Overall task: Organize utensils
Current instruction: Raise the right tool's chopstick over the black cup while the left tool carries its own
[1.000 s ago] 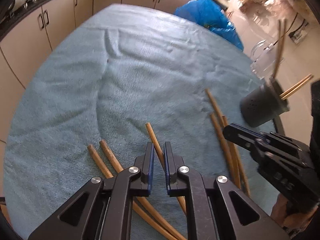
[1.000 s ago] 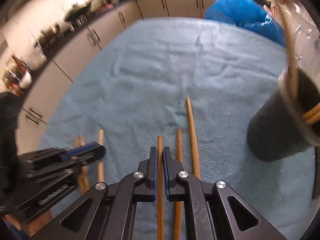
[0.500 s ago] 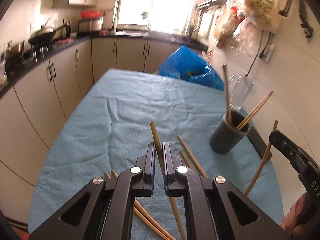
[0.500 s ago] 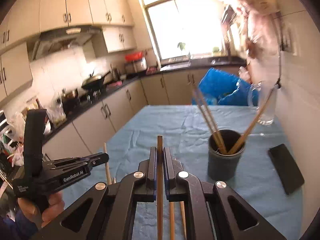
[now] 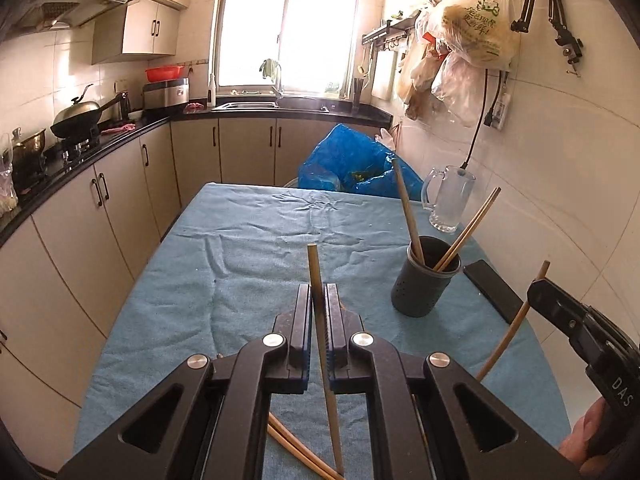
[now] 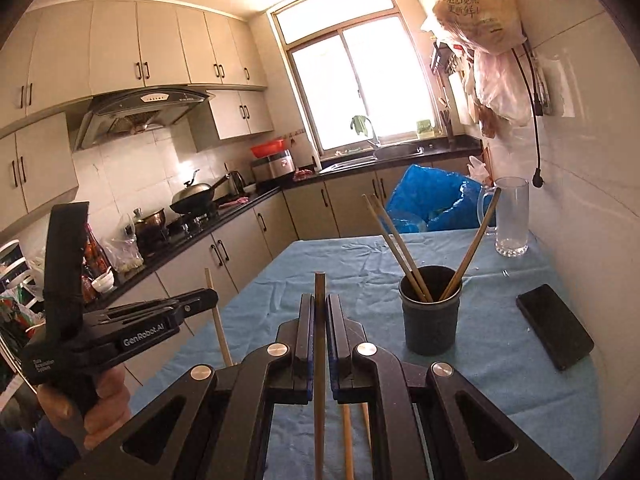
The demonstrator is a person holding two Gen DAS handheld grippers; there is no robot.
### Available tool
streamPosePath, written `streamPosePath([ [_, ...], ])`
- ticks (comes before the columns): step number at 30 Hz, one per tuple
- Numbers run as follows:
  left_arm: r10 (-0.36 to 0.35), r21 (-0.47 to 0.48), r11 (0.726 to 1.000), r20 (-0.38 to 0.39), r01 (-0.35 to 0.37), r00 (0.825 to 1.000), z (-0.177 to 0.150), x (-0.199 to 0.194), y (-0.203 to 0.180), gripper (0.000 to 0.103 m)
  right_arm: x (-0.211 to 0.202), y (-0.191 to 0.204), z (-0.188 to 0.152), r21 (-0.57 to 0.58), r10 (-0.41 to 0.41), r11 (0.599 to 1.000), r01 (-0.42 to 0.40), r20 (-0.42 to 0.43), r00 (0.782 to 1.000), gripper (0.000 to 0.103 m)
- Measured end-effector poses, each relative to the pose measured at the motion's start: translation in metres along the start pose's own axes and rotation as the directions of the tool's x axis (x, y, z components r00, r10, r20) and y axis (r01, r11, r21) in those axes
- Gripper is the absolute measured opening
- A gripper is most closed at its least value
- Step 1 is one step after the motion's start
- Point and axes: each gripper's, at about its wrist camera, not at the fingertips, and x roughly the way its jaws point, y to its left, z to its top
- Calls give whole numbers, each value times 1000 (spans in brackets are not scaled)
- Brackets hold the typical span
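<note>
My left gripper (image 5: pixel 318 296) is shut on a wooden chopstick (image 5: pixel 314 264) and holds it raised above the blue cloth-covered table (image 5: pixel 256 248). My right gripper (image 6: pixel 319 304) is shut on another chopstick (image 6: pixel 319 284), also raised. A dark round utensil holder (image 5: pixel 426 278) stands at the right of the table with several chopsticks in it; it also shows in the right wrist view (image 6: pixel 430 314). Loose chopsticks (image 5: pixel 296 450) lie on the cloth under my left gripper, and others (image 6: pixel 347 436) under my right. The right gripper shows in the left wrist view (image 5: pixel 538 290), and the left gripper in the right wrist view (image 6: pixel 210 298).
A black phone (image 6: pixel 554 332) lies right of the holder. A glass mug (image 6: pixel 510 216) stands at the far right corner. A blue plastic bag (image 5: pixel 352 164) sits beyond the table's far end. Cabinets and a stove line the left; a tiled wall runs along the right.
Both grippers have lifted from the cloth, each with a chopstick in it, and tilted up so the view now takes in the kitchen and the holder.
</note>
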Motion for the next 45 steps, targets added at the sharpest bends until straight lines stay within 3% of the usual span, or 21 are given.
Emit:
streamPosePath([
  [14,-7,12,1000,8,7,1000,0,-6,-7,1,-4,2,-5,-23,-3,1000,3,2,1000,6],
  [16,-18,5,1000,-16,18,1000,1,-1,-3,1,-4,2,-5,-21,-6,1000,6,2,1000,6],
  [18,-32,-39,999,-91,29,995,4,13,8,1,-5,1,-4,-12,0,1000,0,0,1000,6],
  [20,-40,-72,997,-192,27,981,6,38,19,2,-5,0,-2,-12,-2,1000,2,3,1000,6],
  [22,-47,-104,994,-292,17,955,5,69,31,5,-5,0,0,-9,2,1000,-2,4,1000,6],
  [27,-74,-195,980,-505,-30,860,-12,151,54,7,-5,0,0,-4,7,1000,-7,2,1000,6],
  [31,-48,-203,976,-556,-79,830,-19,187,62,11,-5,0,2,-8,6,1000,-6,-6,1000,6],
  [33,-56,-216,973,-566,-83,823,-19,200,62,13,-5,1,3,-10,5,1000,-5,-7,1000,6],
  [36,8,-183,973,-582,-140,813,-19,215,61,17,-4,0,3,-14,2,1000,-3,-7,1000,6],
  [39,8,-177,974,-603,-143,797,-17,232,59,18,-3,0,3,-13,3,1000,-3,-10,1000,6],
  [40,25,-166,974,-595,-154,803,-16,235,57,18,-3,0,3,-13,3,1000,-3,-11,1000,6],
  [42,56,-138,976,-595,-170,802,-16,236,54,6,-3,0,3,-14,3,1000,-3,-13,1000,6],
  [45,36,-143,979,-571,-142,820,-18,229,51,6,-2,0,3,-14,2,1000,-2,-12,1000,6],
])
